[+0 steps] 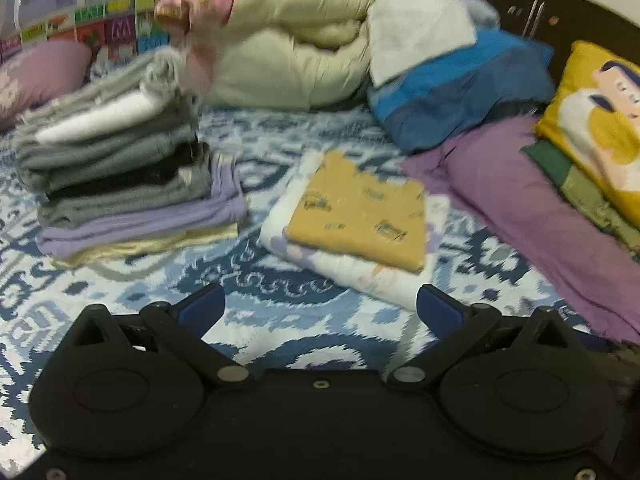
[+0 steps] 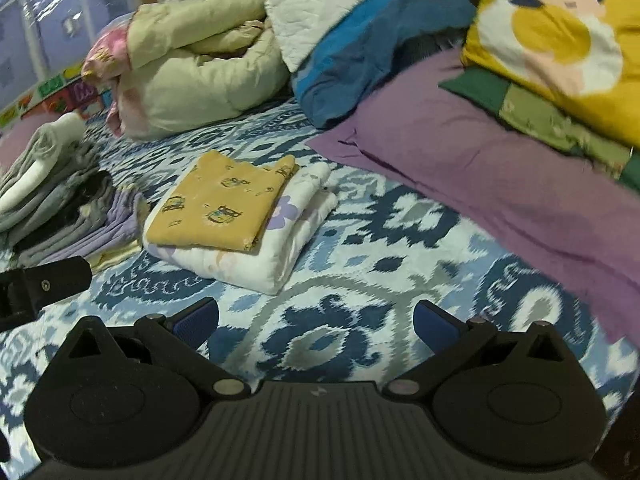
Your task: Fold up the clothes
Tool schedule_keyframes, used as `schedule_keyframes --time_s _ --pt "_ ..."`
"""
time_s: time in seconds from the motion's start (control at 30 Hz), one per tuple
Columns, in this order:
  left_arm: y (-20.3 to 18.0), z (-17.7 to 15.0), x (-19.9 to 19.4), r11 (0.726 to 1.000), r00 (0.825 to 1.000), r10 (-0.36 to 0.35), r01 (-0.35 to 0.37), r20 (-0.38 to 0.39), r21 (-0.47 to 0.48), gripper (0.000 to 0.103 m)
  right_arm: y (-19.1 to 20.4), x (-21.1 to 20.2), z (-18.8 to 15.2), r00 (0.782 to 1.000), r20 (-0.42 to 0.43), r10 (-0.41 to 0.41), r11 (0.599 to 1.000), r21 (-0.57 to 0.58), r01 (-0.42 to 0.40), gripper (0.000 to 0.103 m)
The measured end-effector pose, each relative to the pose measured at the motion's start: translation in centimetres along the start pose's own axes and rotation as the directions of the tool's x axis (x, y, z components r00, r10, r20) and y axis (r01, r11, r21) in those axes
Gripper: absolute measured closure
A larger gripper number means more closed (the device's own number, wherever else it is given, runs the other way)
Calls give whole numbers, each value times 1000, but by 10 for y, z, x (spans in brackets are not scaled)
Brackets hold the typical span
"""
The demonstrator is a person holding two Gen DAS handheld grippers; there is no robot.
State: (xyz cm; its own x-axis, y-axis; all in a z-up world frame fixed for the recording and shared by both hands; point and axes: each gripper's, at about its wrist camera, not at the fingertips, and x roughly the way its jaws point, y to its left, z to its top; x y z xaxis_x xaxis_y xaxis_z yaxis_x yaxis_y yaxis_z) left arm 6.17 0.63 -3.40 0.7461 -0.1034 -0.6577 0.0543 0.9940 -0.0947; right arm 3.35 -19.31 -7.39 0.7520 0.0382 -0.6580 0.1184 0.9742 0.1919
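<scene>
Both the left claw (image 1: 320, 308) and the right claw (image 2: 316, 316) hang wide apart and hold nothing above the blue patterned bed cover (image 2: 360, 300). Just ahead lies a folded yellow cloth (image 2: 218, 204) on top of a folded white cloth (image 2: 280, 248). To their left stands a taller stack of folded grey clothes (image 1: 120, 160), with a purple pillow (image 2: 500, 184) on the right
</scene>
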Motion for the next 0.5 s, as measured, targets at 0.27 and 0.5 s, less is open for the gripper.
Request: schedule_keyframes --time_s 0.27,0.5 --pt "3 16 59 998 999 24 -22 -33 54 0 -4 35 -9 994 40 99 995 31 -100 0" --pt "15 35 97 999 1000 -24 25 -15 37 21 -3 46 -7 984 81 160 985 46 -164 0"
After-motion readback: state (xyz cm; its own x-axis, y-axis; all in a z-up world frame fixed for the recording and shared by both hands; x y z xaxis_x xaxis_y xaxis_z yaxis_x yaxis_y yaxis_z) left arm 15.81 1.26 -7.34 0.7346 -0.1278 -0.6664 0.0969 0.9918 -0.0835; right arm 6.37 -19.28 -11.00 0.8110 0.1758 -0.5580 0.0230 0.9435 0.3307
